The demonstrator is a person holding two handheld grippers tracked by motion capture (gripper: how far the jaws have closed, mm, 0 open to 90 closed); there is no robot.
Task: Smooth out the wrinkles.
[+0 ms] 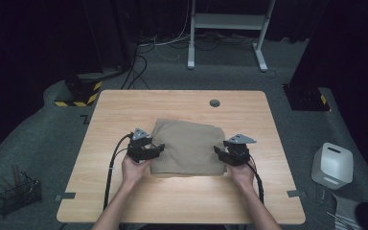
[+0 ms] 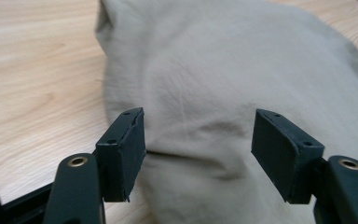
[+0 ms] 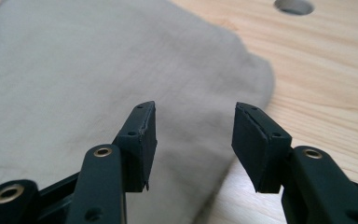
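A folded beige cloth (image 1: 188, 146) lies in the middle of the wooden table (image 1: 124, 110). My left gripper (image 1: 159, 147) is at the cloth's left edge, open, its jaws wide apart over a fold of the cloth (image 2: 205, 84). My right gripper (image 1: 218, 150) is at the cloth's right edge, also open, with the cloth's border (image 3: 74, 84) running between its jaws. Nothing is clamped in either one. A hand holds each gripper from the near side.
A round cable hole (image 1: 214, 103) sits in the table's far side. On the floor are a white box (image 1: 333, 165) at the right, a black wire basket (image 1: 17, 194) at the left, and a white desk frame (image 1: 227, 28) behind.
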